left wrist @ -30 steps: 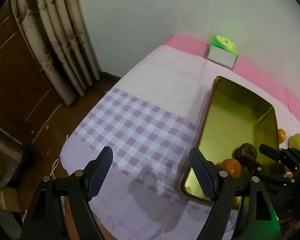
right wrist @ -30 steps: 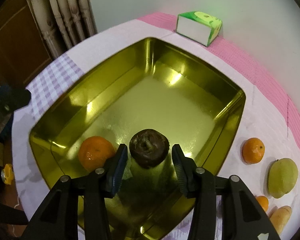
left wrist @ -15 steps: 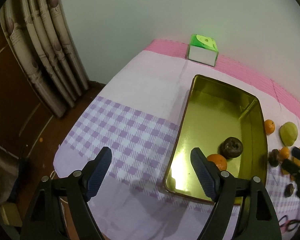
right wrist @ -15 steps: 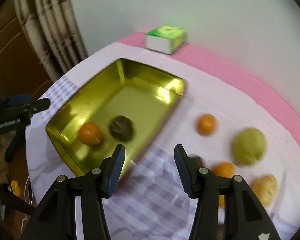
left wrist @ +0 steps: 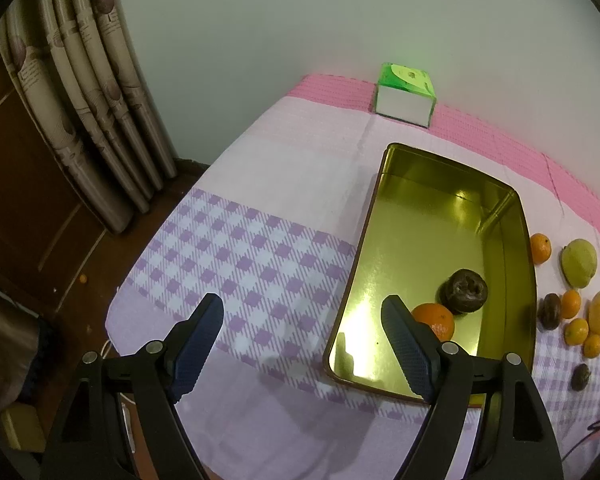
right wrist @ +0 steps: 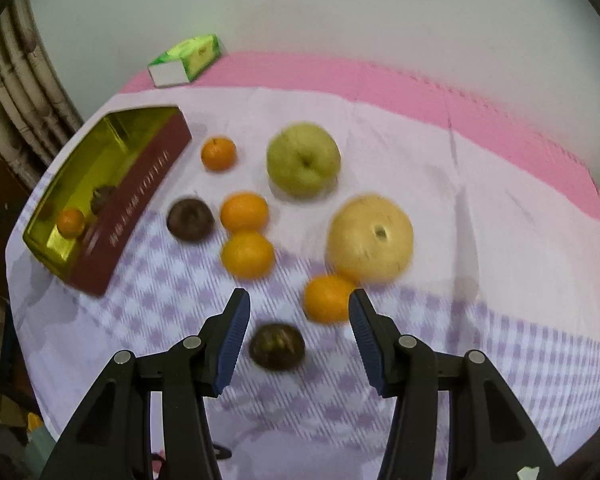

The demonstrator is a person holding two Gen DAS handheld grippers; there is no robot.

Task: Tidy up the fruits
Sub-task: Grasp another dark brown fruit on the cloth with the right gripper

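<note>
A gold tin tray (left wrist: 416,216) lies on the checked cloth and holds an orange (left wrist: 434,320) and a dark brown fruit (left wrist: 464,291). My left gripper (left wrist: 302,304) hangs open and empty over the cloth, just left of the tray's near end. My right gripper (right wrist: 300,296) is open and empty above the loose fruit. A dark fruit (right wrist: 277,346) lies below its gap, and an orange (right wrist: 327,298) sits by its right finger. Farther off lie a yellow pear (right wrist: 370,238), a green pear (right wrist: 303,159), three oranges and another dark fruit (right wrist: 191,220).
A green tissue box (left wrist: 406,94) stands at the back by the wall, behind the tray. The tray's red side wall (right wrist: 132,188) faces the loose fruit. Curtains (left wrist: 80,100) and wooden floor lie past the table's left edge.
My right gripper let go of the dark fruit inside the tray and swung right, out of the tray to above the loose fruit. My left gripper stayed nearly in place.
</note>
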